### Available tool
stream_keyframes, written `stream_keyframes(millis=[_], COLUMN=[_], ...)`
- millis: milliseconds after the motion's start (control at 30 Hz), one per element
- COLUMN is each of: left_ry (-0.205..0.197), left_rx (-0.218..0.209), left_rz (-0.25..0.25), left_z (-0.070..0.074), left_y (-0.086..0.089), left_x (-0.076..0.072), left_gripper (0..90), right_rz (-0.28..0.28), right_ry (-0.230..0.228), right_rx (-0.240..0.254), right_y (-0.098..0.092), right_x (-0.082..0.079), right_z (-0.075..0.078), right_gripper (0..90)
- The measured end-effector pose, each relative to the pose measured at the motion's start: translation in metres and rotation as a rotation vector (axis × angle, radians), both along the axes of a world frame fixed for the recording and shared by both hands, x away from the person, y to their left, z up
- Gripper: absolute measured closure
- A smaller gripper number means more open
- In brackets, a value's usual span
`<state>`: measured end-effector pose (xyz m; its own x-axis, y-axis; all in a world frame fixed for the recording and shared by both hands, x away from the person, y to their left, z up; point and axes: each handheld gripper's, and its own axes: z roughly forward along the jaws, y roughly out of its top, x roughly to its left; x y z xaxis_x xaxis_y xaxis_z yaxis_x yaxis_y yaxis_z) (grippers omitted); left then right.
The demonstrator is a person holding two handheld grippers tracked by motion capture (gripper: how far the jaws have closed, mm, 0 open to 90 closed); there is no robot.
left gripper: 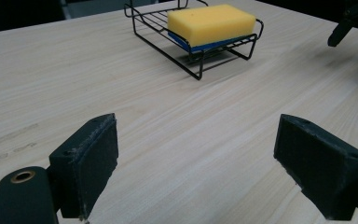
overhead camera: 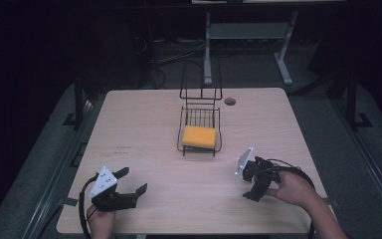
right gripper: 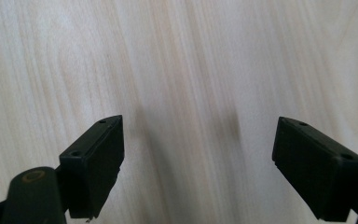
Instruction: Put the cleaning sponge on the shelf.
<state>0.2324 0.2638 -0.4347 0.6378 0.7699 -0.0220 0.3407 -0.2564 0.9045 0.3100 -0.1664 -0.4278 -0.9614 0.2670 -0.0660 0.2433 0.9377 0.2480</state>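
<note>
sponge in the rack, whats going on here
A person holds a two-jaw gripper in each hand at a wooden table. The yellow sponge lies in a black wire rack near the table's middle, untouched. The left gripper and the right gripper are both open and empty near the front edge, well short of the rack. Nothing has been picked up yet.

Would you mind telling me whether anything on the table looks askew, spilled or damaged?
Nothing stands out: the yellow sponge lies flat in the wire rack, the rack stands level on the table, and nothing is spilled.
</note>
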Motion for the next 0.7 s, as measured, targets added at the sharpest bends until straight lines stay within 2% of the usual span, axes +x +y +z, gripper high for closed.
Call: stream_keyframes(millis=[433, 700], left_ry=[0.000, 0.000], left_rx=[0.002, 0.003], left_rz=[0.001, 0.001], left_z=[0.000, 0.000], left_y=[0.000, 0.000], left_x=[0.000, 0.000], left_gripper=[13.0, 13.0], right_rz=[-0.027, -0.044], right_ry=[-0.003, -0.021], right_rx=[0.011, 0.029], right_y=[-0.014, -0.025], right_x=[-0.010, -0.018], right_z=[-0.004, -0.003], right_gripper=[16.7, 16.8])
